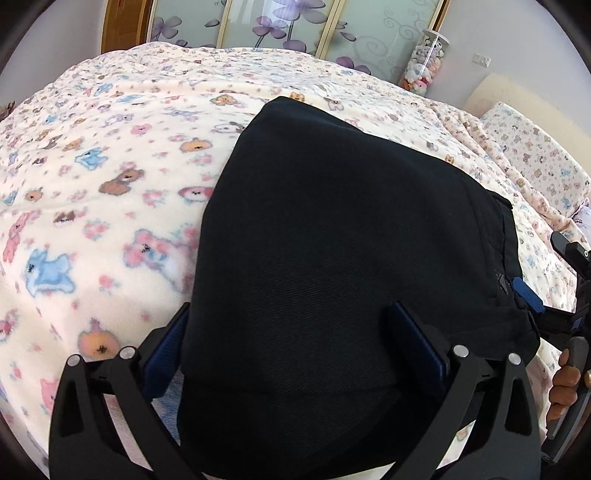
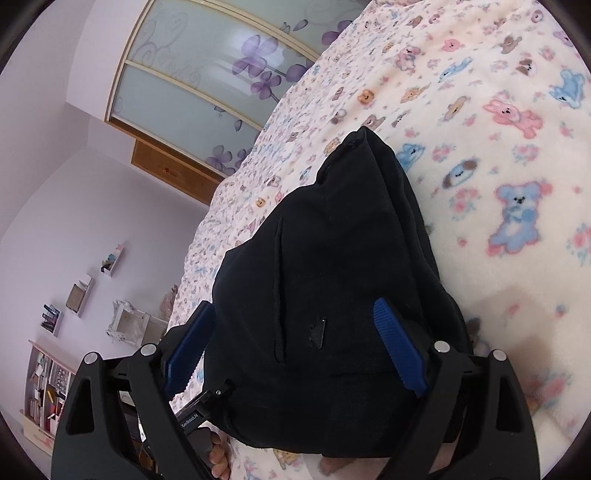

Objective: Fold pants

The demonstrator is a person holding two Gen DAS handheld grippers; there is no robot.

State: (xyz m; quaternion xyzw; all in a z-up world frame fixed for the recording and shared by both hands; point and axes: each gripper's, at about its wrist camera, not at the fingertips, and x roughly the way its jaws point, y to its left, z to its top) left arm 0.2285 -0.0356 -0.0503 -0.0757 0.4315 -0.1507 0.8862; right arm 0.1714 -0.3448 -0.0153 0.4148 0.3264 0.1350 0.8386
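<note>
Black pants point(image 1: 351, 229) lie folded into a thick bundle on a cream blanket point(image 1: 110, 155) printed with cartoon animals. My left gripper point(image 1: 291, 306) stands open and wide across the near end of the pants: its left finger is at the cloth's left edge, its right finger rests on top. My right gripper point(image 2: 293, 302) is open too, straddling the pants point(image 2: 332, 258) near a pocket seam and a small logo. Its left finger is partly hidden behind the cloth edge, and its blue right pad point(image 2: 399, 350) lies on the fabric. That right gripper point(image 1: 546, 273) also shows at the pants' right side.
The bed fills both views. A pillow point(image 1: 532, 158) lies at its far right, and a clear tube of plush toys point(image 1: 424, 62) stands beside sliding wardrobe doors point(image 1: 258, 26) with purple flowers. Wall shelves point(image 2: 79, 295) and a bookcase point(image 2: 48, 391) stand beyond the bed. A hand point(image 1: 565, 384) grips the right handle.
</note>
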